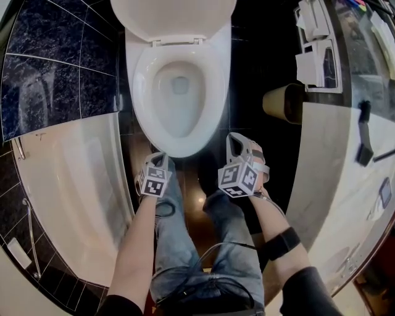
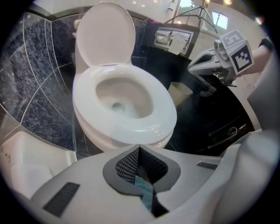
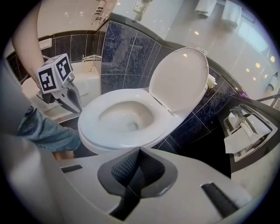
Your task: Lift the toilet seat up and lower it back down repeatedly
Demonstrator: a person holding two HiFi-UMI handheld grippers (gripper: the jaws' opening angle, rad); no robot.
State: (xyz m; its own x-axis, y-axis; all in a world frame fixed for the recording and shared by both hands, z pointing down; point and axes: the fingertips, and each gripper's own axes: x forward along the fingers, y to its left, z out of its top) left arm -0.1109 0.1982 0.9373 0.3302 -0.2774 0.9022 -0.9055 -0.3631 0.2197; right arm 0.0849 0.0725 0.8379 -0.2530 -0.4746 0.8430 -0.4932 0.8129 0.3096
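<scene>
The white toilet seat [image 1: 143, 92] lies flat on the bowl, and its lid [image 1: 173, 15] stands upright against the back. My left gripper [image 1: 159, 158] hangs just before the seat's front rim, left of centre. It is shut and empty, clear of the seat. My right gripper [image 1: 235, 139] hovers to the right of the front rim, also shut and empty. In the left gripper view the jaws [image 2: 139, 149] meet below the seat [image 2: 162, 114]. From the right gripper view, the closed jaws [image 3: 139, 151] point at the seat [image 3: 94, 121] and lid [image 3: 181, 81].
A white bathtub [image 1: 68, 179] runs along the left and dark tiled wall [image 1: 55, 62] stands behind it. At the right are a paper holder [image 1: 316, 58], a tan bin [image 1: 282, 102] and a pale counter [image 1: 345, 166]. The person's jeans-clad legs [image 1: 179, 241] stand before the bowl.
</scene>
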